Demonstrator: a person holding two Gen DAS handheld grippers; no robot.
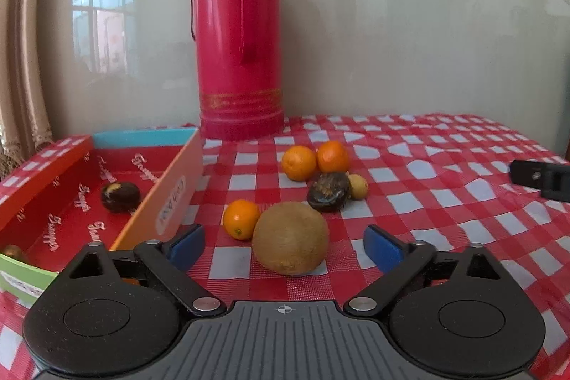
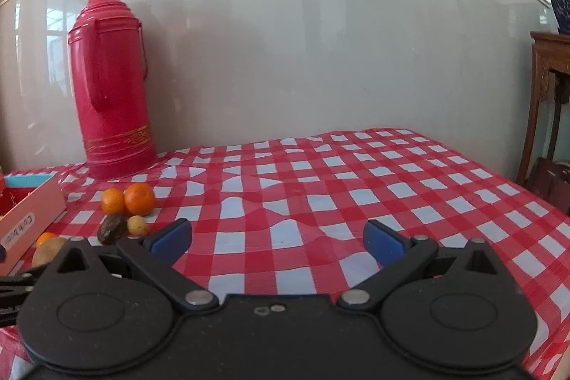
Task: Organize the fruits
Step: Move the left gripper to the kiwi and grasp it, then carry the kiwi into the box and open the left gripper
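In the left wrist view my left gripper [image 1: 285, 246] is open, its blue pads either side of a brown kiwi [image 1: 290, 237] on the checked cloth. A small orange [image 1: 240, 219] lies just left of the kiwi. Two oranges [image 1: 298, 162] [image 1: 333, 156], a dark wrinkled fruit [image 1: 328, 191] and a small yellow fruit [image 1: 358, 186] lie behind. A red box [image 1: 53, 166] at left holds a dark fruit [image 1: 119, 196]. My right gripper [image 2: 278, 239] is open and empty over bare cloth; the fruit cluster [image 2: 124, 202] is to its left.
A tall pink thermos [image 1: 237, 34] stands at the back against the wall, also seen in the right wrist view [image 2: 110, 84]. A curtain [image 1: 17, 59] hangs at far left. A wooden stand [image 2: 548, 95] is beyond the table's right edge.
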